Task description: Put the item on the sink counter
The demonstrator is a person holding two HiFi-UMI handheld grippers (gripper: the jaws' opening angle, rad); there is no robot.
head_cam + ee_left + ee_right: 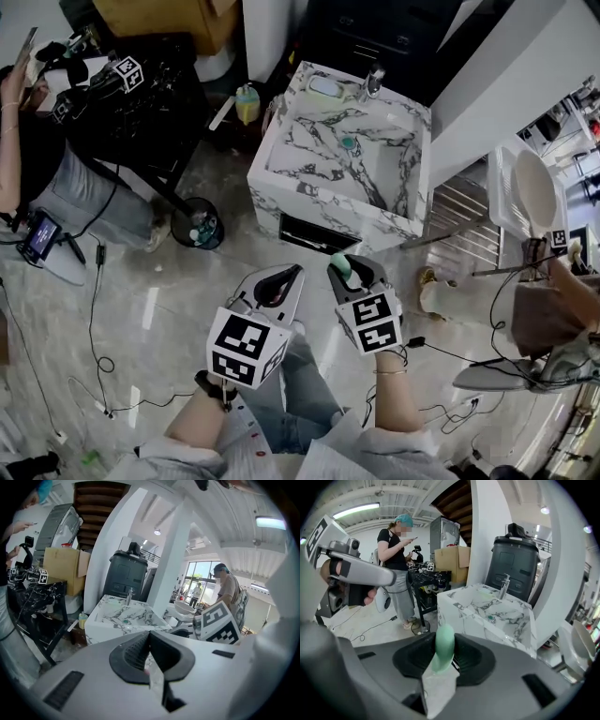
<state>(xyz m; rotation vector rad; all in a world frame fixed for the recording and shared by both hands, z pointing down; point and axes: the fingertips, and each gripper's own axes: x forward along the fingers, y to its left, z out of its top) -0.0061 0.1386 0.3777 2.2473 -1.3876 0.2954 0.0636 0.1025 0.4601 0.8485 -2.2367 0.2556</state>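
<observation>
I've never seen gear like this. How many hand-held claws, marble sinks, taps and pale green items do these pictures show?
2 claws: left claw, right claw
1 marble sink
1 tap
1 pale green item, gripped by the right claw
Total: 5

Bright, daylit, floor [150, 309] glare, heavy fisheye w/ dark vignetted corners.

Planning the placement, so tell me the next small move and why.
Probably carry the right gripper forward toward the marble sink counter: its jaws are clamped on the pale green item, and the counter lies ahead, apart from it.
</observation>
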